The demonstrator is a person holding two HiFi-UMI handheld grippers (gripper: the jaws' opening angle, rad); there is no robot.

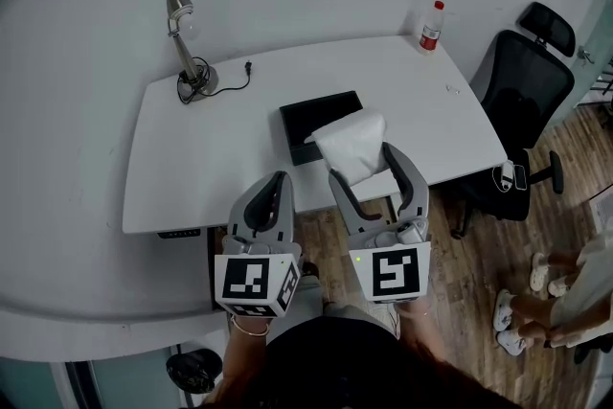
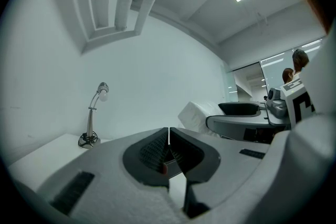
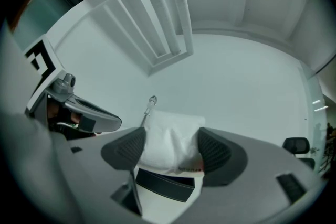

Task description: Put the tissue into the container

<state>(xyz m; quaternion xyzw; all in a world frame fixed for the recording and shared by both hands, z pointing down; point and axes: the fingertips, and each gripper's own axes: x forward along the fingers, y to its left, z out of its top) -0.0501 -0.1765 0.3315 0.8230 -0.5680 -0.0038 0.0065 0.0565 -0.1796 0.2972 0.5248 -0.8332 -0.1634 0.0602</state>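
Note:
A white tissue pack [image 1: 352,144] is held up above the table's front edge, with my right gripper [image 1: 362,160] shut on it; in the right gripper view the tissue [image 3: 170,141] bulges between the two dark pads. Just behind and below it lies the black, flat container [image 1: 313,123], which shows under the tissue as the container [image 3: 168,184] in the right gripper view. My left gripper [image 1: 278,179] hovers at the table's front edge, shut with nothing in it; its pads [image 2: 157,150] meet along a thin line.
On the white table [image 1: 211,158], a desk lamp [image 1: 185,53] with a cord stands at the back left and a small bottle [image 1: 432,26] at the back right. A black office chair [image 1: 522,101] stands to the right. A person's feet [image 1: 536,302] are on the wooden floor.

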